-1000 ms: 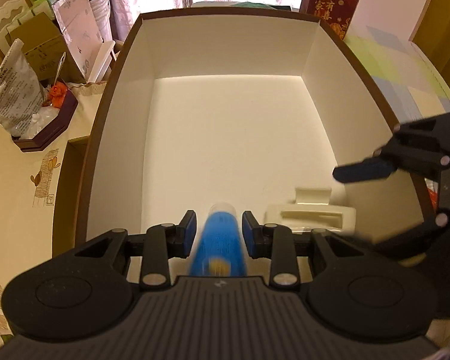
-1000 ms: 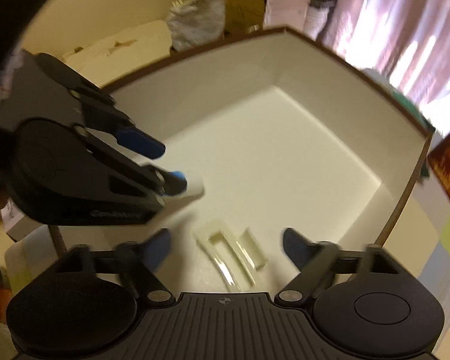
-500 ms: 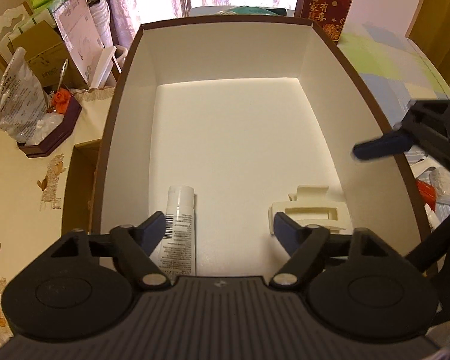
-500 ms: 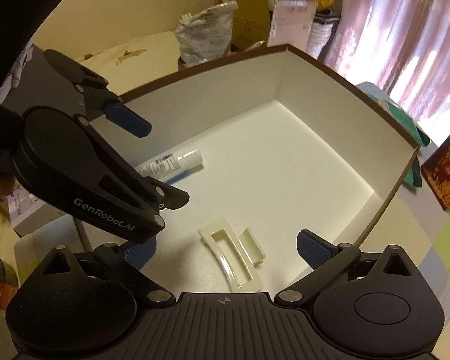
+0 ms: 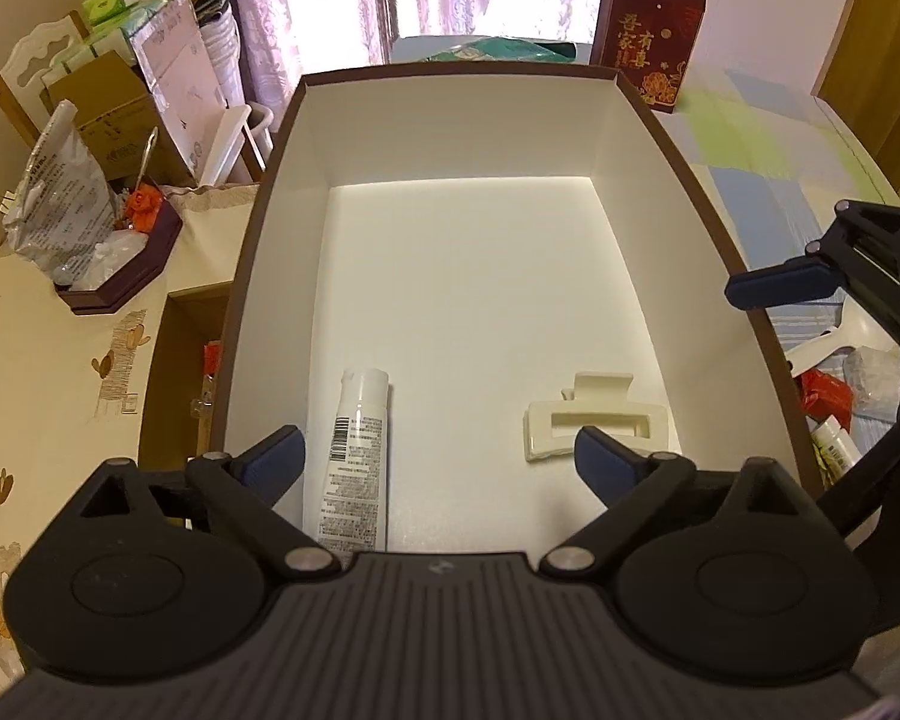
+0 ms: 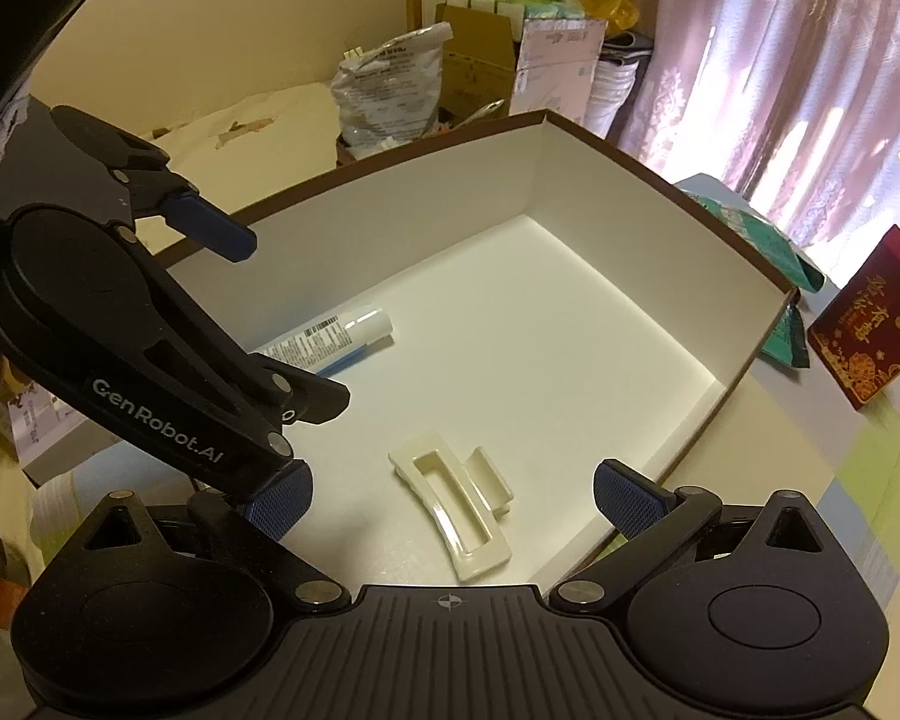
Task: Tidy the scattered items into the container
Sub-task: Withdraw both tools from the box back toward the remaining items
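Two items lie on the white floor of the container (image 5: 252,276), a brown-rimmed open box: a white tube (image 5: 354,450) with a barcode and small print along its side, and a cream hair claw clip (image 5: 594,426). They sit well apart, the tube close to the box's left wall with its cap pointing toward the far end, the clip over toward the right wall.

The left gripper (image 5: 438,462) hangs above the near end of the box, its blue-padded fingers (image 5: 273,459) spreading wider right now, nothing pinched; the tube lies below, near the left pad and clear of it. The right gripper (image 6: 453,495) is held over the clip, fingers (image 6: 627,501) spread fully and gripping nothing.

Off to the right, on the tabletop (image 5: 744,138) with its pale check cloth, more small things lie beside the box (image 5: 828,396), something red and white, hard to make out behind the right gripper. A red card (image 5: 651,66) with gold characters stands past the far corner.
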Available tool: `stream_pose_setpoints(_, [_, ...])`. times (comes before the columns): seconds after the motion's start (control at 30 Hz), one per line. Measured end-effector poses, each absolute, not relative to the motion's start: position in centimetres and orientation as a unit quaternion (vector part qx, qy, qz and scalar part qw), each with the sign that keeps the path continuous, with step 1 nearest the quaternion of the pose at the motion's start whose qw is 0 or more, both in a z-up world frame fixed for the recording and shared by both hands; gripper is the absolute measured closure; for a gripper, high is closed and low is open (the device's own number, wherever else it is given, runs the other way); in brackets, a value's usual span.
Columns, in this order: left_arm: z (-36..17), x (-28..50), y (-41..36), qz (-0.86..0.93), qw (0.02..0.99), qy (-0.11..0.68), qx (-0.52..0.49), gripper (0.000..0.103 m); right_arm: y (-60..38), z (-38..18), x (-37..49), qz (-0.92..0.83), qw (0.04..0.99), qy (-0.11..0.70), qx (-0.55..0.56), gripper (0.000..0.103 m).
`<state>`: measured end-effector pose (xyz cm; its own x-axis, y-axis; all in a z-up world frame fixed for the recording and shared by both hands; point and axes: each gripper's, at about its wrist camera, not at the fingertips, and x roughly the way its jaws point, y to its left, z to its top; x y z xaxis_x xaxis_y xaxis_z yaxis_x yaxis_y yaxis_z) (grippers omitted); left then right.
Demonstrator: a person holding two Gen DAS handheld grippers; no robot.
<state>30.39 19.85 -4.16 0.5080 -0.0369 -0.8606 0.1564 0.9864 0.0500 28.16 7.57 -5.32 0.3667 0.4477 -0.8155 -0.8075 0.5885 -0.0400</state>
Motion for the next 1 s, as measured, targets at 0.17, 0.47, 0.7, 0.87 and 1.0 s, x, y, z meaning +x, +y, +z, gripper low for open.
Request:
stream_pose_setpoints(0.17, [-3.3, 29.7, 19.8, -0.05, 0.872, 0.484, 0.059, 0.006, 7.4, -4.6, 27.6, 0.391, 0.803, 0.393, -0.217, 0.0])
stream_pose_setpoints(0.47, [-2.0, 28.0, 19.7, -0.037, 0.88, 0.469, 0.061, 0.006, 6.4, -3.4, 26.3, 0.389, 0.814, 0.381, -0.201, 0.0])
stream_pose_setpoints(0.7, [-0.8, 26.2, 19.1, -0.025, 0.889, 0.453, 0.061, 0.005, 4.9, -2.4, 24.8, 0.393, 0.821, 0.367, -0.193, 0.0])
stream_pose_setpoints(0.87, [0.2, 24.4, 18.3, -0.014, 0.895, 0.442, 0.056, 0.005, 3.2, -1.6, 23.6, 0.401, 0.824, 0.356, -0.182, 0.0])
stream_pose_setpoints(1.0, [0.9, 22.8, 17.5, -0.005, 0.899, 0.434, 0.053, 0.005, 1.7, -0.9, 22.6, 0.41, 0.824, 0.349, -0.179, 0.0])
